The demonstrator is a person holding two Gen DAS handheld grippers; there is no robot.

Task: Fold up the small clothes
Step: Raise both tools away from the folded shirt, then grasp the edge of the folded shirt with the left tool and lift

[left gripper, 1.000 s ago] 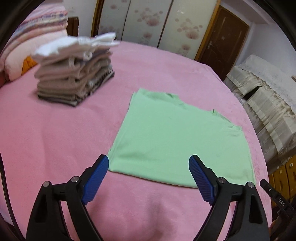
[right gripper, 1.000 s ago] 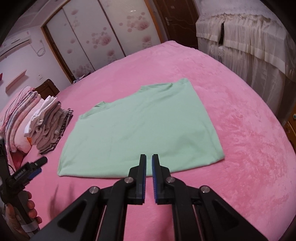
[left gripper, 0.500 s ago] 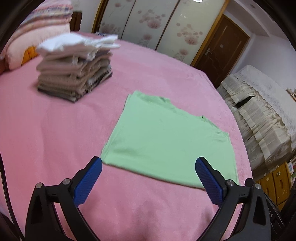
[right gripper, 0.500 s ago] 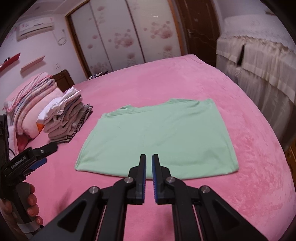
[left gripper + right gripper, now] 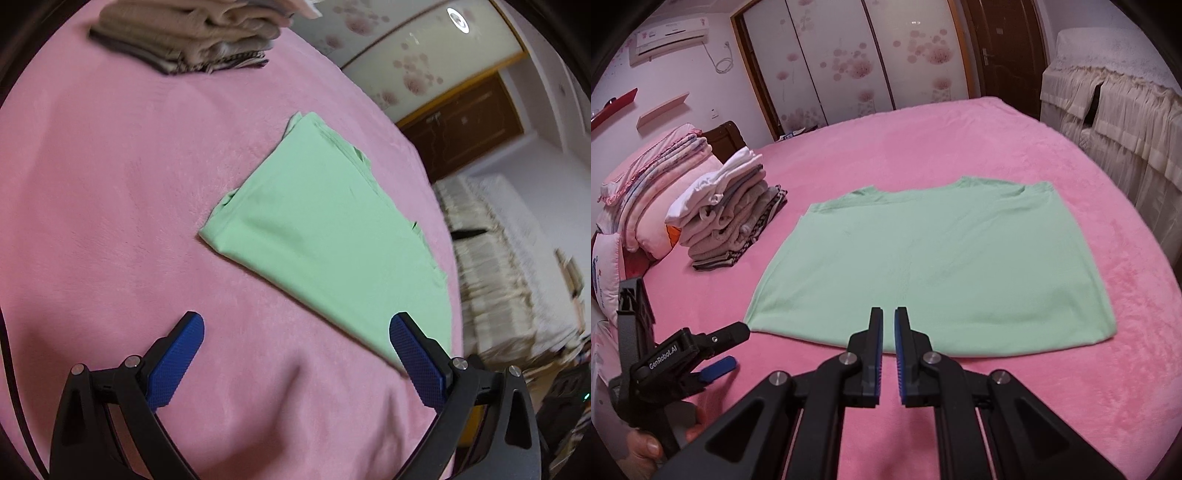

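Observation:
A pale green garment (image 5: 934, 266) lies flat on the pink blanket (image 5: 1052, 387), neckline at its far edge. In the left wrist view the green garment (image 5: 325, 240) runs slantwise ahead of the fingers. My left gripper (image 5: 295, 319) is open wide, low over bare blanket, with its right pad at the cloth's near hem. From the right wrist view the left gripper (image 5: 737, 347) sits just short of the garment's near left corner. My right gripper (image 5: 889, 314) is shut with nothing in it, hovering over the near hem. A stack of folded clothes (image 5: 731, 218) stands at the left.
Pillows and folded quilts (image 5: 653, 192) lie behind the stack at the bed's head. A cream-covered piece of furniture (image 5: 1115, 122) stands past the bed's right edge. Flowered wardrobe doors (image 5: 842, 62) and a brown door (image 5: 1004, 48) close the far side. A hand (image 5: 646, 443) holds the left gripper.
The left gripper has dropped toward the blanket, rolled, and closed in on the garment's near left corner, its jaws a little wider. The right gripper has slid sideways, staying shut.

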